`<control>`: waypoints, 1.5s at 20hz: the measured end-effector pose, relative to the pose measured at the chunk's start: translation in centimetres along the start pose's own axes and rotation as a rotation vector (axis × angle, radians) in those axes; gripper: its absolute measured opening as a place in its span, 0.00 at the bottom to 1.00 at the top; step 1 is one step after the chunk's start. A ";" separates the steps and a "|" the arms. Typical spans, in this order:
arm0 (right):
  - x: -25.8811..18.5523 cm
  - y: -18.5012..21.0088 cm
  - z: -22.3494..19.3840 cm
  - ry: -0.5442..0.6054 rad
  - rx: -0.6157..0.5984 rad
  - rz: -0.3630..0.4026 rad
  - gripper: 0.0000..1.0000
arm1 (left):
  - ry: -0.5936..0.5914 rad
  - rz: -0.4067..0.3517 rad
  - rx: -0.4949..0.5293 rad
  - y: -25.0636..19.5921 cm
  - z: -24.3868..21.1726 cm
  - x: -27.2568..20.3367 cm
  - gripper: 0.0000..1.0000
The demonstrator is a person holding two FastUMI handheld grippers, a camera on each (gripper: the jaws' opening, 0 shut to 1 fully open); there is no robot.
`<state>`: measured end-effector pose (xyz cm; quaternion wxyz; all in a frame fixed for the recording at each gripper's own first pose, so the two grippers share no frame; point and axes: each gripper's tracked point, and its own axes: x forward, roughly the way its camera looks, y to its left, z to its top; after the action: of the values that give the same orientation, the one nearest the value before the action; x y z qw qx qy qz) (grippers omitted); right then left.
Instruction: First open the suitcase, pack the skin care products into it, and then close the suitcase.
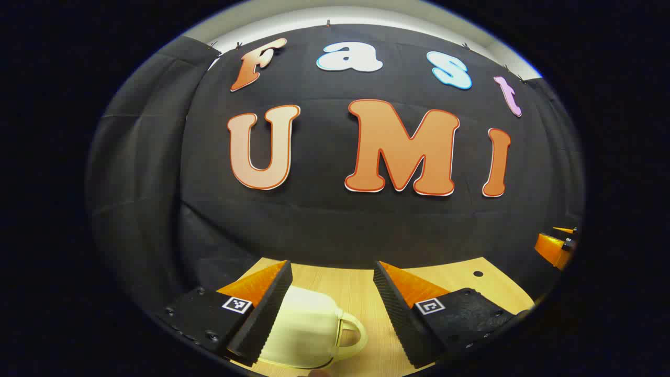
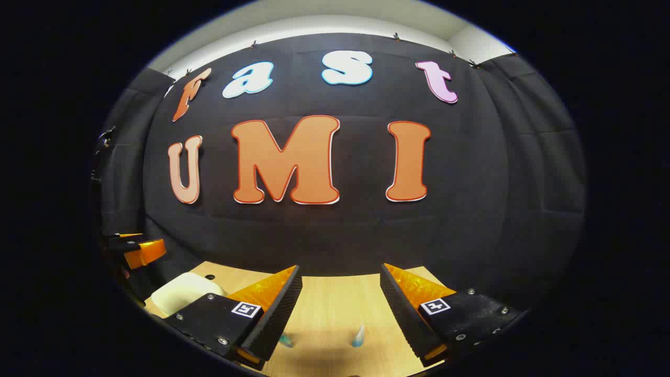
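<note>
— Spread wide, the left gripper point(image 1: 332, 288) hangs above a small cream hard-shell suitcase with a loop handle point(image 1: 303, 330), which looks closed on the pale wooden table point(image 1: 340, 285).

— So nothing's packed?

— Seemingly not. The right gripper point(image 2: 340, 293), jaws apart too, hovers over two small bluish skin care bottles point(image 2: 358, 336). Nothing blocks either.

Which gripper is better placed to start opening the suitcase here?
Left, probably. The cream suitcase with its handle lies on the table between the left gripper's open jaws. From the right gripper, also open, it lies off to the side, with small bottles ahead instead.
</note>
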<state>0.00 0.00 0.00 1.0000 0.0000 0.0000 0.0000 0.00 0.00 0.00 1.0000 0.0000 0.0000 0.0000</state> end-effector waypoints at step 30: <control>-0.3 1.9 -2.7 0.053 -0.082 0.021 0.96 | -0.020 0.099 0.157 2.2 -1.7 -2.5 0.96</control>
<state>-0.34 1.93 -2.67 0.9987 -0.0411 0.0266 0.0103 -2.50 2.18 -1.71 0.9957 0.0782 -0.0100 0.0494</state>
